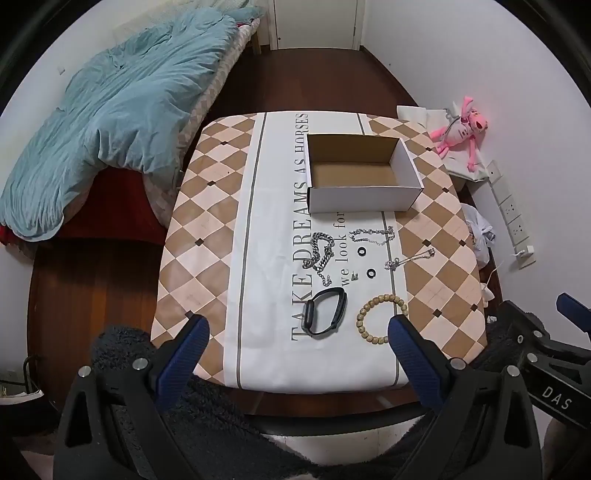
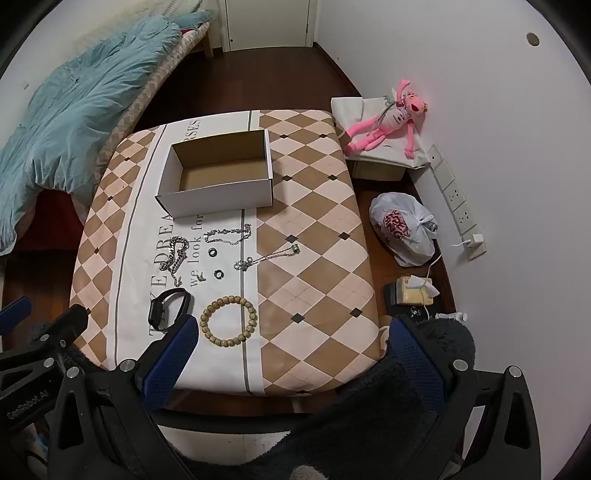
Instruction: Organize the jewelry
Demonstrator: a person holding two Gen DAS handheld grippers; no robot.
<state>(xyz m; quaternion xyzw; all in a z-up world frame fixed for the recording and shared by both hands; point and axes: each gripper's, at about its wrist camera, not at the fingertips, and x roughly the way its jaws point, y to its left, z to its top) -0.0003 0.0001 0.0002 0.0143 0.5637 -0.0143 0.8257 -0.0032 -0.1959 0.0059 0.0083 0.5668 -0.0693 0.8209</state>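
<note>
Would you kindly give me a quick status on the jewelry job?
Left gripper and right gripper open, empty. Box empty; bead bracelet, watch, chains still on table. Nothing in the way.

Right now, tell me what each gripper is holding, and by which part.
Nothing is held. The left gripper and right gripper are both open, above the table's near edge; the watch and bead bracelet lie untouched on the cloth.

We see white walls (image 2: 480, 92) & dark wood floor (image 1: 314, 81). Bed (image 1: 110, 122) w/ teal blanket at 10 o'clock, white door (image 1: 314, 22) at 12, wall sockets (image 2: 458, 199) at 3, checked tablecloth (image 2: 314, 221) on the table at centre.
</note>
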